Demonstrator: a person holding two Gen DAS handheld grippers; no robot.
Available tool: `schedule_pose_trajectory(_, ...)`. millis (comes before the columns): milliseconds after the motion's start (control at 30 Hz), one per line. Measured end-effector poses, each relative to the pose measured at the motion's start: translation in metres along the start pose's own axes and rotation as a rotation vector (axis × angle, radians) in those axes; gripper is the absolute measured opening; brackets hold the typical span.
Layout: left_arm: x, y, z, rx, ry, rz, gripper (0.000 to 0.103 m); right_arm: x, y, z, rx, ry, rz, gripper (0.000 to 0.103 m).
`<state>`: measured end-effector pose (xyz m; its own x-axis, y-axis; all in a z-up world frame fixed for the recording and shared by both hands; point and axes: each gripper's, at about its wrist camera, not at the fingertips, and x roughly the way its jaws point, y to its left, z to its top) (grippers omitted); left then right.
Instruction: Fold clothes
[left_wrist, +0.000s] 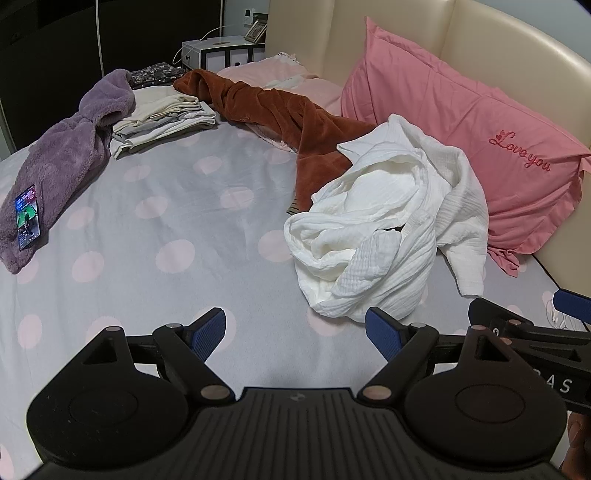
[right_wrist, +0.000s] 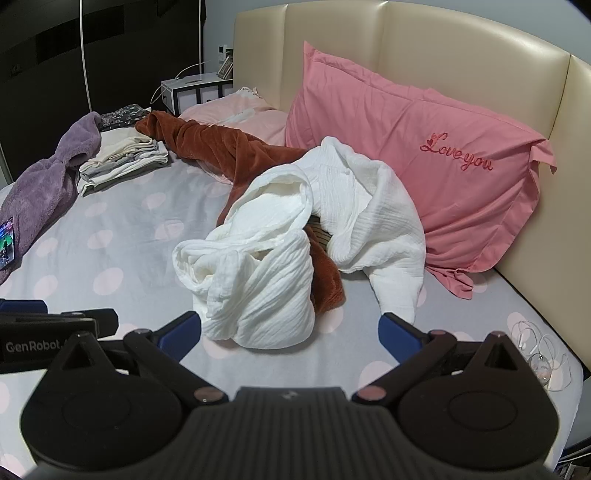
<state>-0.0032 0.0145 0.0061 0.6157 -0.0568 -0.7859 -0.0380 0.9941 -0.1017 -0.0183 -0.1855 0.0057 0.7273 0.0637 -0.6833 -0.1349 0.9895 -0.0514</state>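
Observation:
A crumpled white garment (left_wrist: 384, 229) lies in a heap on the bed, also in the right wrist view (right_wrist: 295, 236). It rests partly on a rust-brown fleece garment (left_wrist: 280, 114) that stretches toward the far pillows. My left gripper (left_wrist: 295, 334) is open and empty, just short of the white heap. My right gripper (right_wrist: 290, 332) is open and empty, its jaws on either side of the heap's near end without touching it. A stack of folded pale clothes (left_wrist: 162, 118) sits at the far left.
A purple fleece garment (left_wrist: 66, 155) lies at the left with a lit phone (left_wrist: 27, 218) on it. A pink pillow (left_wrist: 461, 122) leans on the cream headboard (right_wrist: 443, 48). Clear plastic hangers (right_wrist: 543, 354) lie at the right bed edge. The sheet (left_wrist: 166, 221) is grey with pink dots.

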Motion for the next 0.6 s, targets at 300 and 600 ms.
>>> schedule_pose_trajectory(300, 0.0006, -0.0024, -0.001, -0.003, 0.0, 0.002, 0.083, -0.0006, -0.0002, -0.0006, -0.002, -0.001, -0.001, 0.103)
schedule_pose_trajectory(600, 0.0023, 0.0003, -0.0037, -0.005, 0.006, 0.0, 0.083, 0.0003, 0.0013, -0.0033, -0.005, 0.001, -0.005, 0.103)
